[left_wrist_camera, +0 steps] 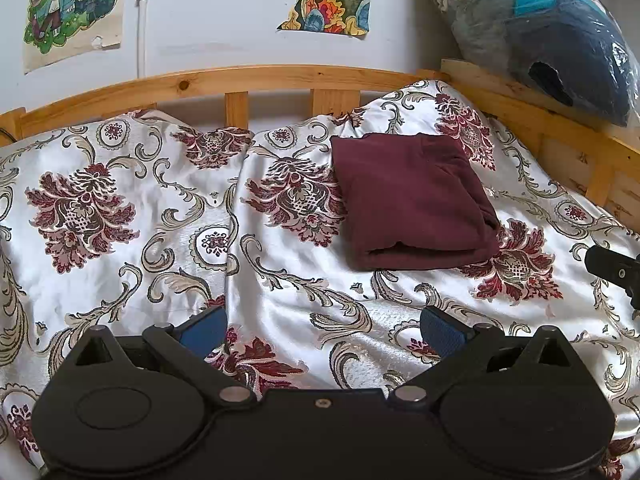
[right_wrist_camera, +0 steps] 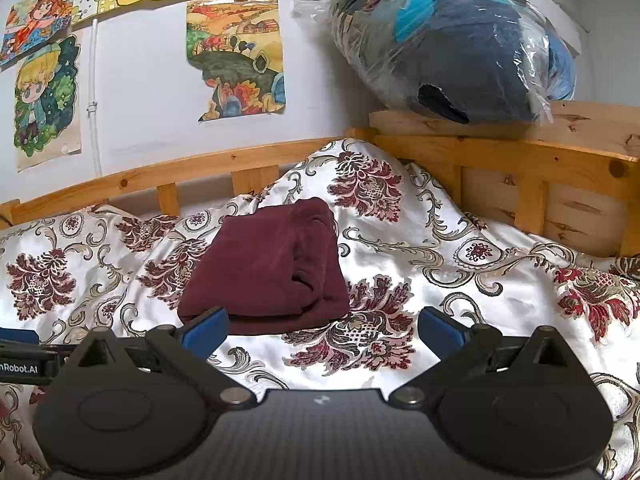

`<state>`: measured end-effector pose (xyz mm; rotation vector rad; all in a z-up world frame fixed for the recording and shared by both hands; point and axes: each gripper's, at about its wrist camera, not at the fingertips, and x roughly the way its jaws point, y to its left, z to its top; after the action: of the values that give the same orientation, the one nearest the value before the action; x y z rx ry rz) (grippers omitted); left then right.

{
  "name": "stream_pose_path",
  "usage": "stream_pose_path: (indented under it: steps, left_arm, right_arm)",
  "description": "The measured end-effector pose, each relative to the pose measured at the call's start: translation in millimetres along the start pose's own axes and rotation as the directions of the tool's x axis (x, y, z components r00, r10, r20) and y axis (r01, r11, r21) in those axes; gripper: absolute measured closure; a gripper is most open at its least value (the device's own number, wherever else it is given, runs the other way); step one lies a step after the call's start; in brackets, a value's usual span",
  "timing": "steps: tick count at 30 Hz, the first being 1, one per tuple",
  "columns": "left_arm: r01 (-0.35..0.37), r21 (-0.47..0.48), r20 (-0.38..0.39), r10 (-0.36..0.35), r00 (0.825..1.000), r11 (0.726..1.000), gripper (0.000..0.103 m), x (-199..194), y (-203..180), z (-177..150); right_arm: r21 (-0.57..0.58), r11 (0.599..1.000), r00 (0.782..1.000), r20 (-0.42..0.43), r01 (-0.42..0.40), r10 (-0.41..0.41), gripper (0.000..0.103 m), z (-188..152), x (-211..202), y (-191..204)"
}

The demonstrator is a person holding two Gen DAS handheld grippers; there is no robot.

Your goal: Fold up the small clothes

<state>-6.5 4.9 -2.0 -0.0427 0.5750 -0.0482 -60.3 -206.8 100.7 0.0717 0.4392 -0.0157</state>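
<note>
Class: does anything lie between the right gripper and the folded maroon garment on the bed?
Nothing visible does. The open right gripper faces the maroon garment across bare floral bedspread; its left finger already overlaps the garment's near edge.

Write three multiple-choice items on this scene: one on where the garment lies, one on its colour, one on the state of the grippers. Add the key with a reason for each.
1. Where does the garment lie?
A. on the bedspread
B. on the rail
C. in the plastic bag

2. What colour is the garment?
A. blue
B. maroon
C. green

3. How are the left gripper and right gripper?
A. both shut on cloth
B. one open, one shut
C. both open, holding nothing

Key: 1 A, it rests folded on the floral cover; 2 B, dark red all over; 3 C, the blue pads stand wide apart in each wrist view, with only bedspread between.
</note>
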Motion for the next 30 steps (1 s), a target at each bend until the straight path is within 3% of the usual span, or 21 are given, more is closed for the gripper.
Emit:
stream_pose_path:
  steps: [30]
  left_arm:
    - [-0.003, 0.006, 0.003, 0.003, 1.000, 1.000, 0.001, -1.3, -1.4, -0.5]
  right_arm:
    - [0.000, 1.000, 1.000, -0.004, 0.000, 0.000, 0.000, -0.8, 1.1, -0.4]
